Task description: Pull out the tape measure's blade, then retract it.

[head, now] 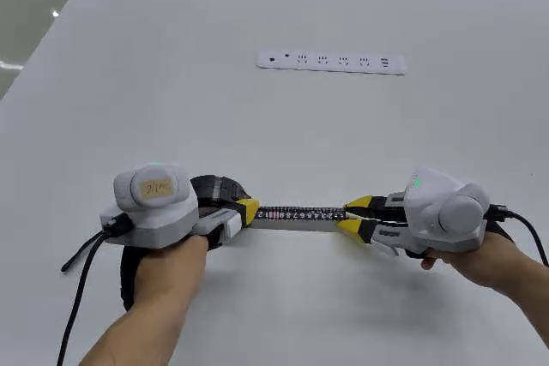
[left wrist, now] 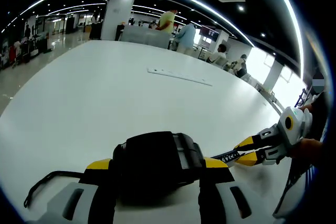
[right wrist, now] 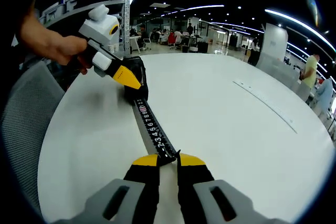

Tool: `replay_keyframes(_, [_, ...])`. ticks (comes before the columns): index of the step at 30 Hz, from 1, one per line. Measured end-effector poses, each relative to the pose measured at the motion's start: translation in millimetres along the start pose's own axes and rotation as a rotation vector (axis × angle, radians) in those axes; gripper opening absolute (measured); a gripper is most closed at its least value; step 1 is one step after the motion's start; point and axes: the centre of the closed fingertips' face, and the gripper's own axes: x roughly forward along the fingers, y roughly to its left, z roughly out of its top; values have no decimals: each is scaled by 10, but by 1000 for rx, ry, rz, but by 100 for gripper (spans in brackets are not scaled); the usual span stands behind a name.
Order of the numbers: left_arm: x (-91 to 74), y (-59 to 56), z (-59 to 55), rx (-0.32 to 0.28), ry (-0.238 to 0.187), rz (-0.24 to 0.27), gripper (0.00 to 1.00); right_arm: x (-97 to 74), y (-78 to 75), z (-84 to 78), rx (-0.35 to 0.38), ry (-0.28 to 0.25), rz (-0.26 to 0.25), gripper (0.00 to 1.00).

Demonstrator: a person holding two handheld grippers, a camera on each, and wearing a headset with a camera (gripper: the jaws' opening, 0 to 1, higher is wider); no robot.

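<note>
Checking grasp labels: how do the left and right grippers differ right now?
The left gripper holds the black tape measure case, jaws wide around it; the right gripper pinches the blade tip, jaws nearly together. The left gripper sits at the case end, the right gripper at the pulled-out end. Both have yellow jaw tips, low over the white table.

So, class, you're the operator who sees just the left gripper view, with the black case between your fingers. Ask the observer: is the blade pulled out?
Observer: Yes. In the right gripper view the blade stretches from the case to the right gripper.
Operator: Is that gripper actually holding it?
Observer: Its fingers are closed on the blade's end.
Operator: Which face is up?
Observer: The printed one. Numerals 2 to 8 are readable.
</note>
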Motion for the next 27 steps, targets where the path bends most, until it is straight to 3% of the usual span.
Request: replay_keyframes(27, [4, -4, 9, -7, 5, -5, 61, 285, 169, 208, 1, -23, 30, 11])
